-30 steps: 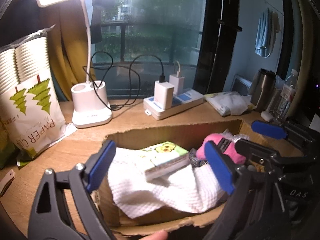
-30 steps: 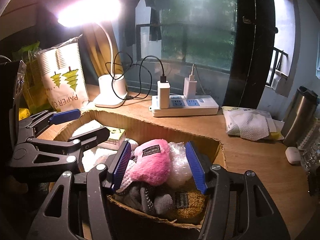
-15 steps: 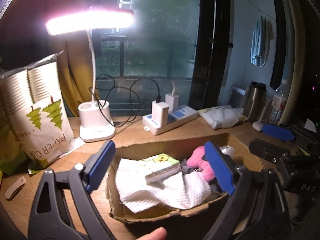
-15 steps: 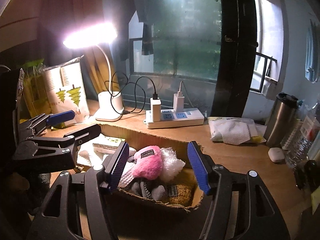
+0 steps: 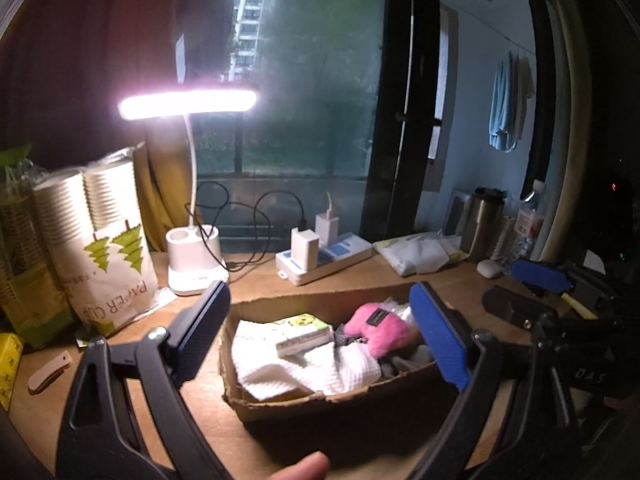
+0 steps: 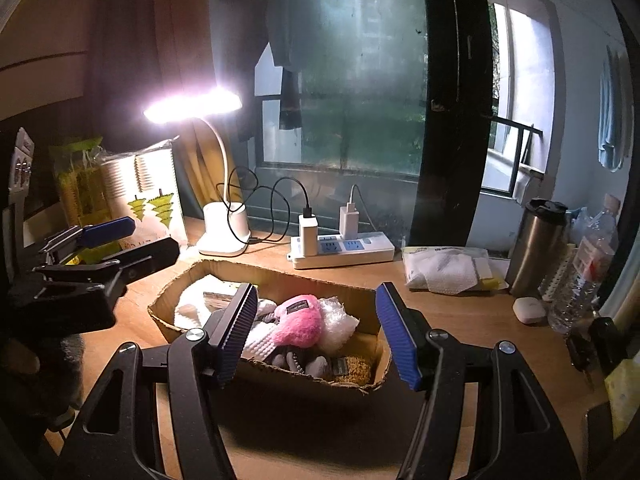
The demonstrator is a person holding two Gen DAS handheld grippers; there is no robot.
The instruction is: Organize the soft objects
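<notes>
A cardboard box (image 5: 320,398) (image 6: 176,330) sits on the wooden desk. It holds a white towel (image 5: 304,368), a tissue pack (image 5: 305,339), a pink plush (image 5: 380,330) (image 6: 298,320), bubble wrap (image 6: 338,322) and grey socks (image 6: 304,362). My left gripper (image 5: 320,338) is open and empty, raised in front of the box. My right gripper (image 6: 316,338) is open and empty, above the box's near right side. Each gripper shows at the other view's edge.
A lit desk lamp (image 5: 192,256) (image 6: 222,228) and a power strip with chargers (image 5: 324,256) (image 6: 340,246) stand behind the box. A paper cup bag (image 5: 96,248) is at the left. A tissue pack (image 6: 448,268), steel tumbler (image 6: 540,244), water bottle (image 6: 584,264) and earbud case (image 6: 528,310) are at the right.
Both grippers have pulled back and up from the box, still open and empty. The box now looks smaller and farther in both views. The box contents have not moved.
</notes>
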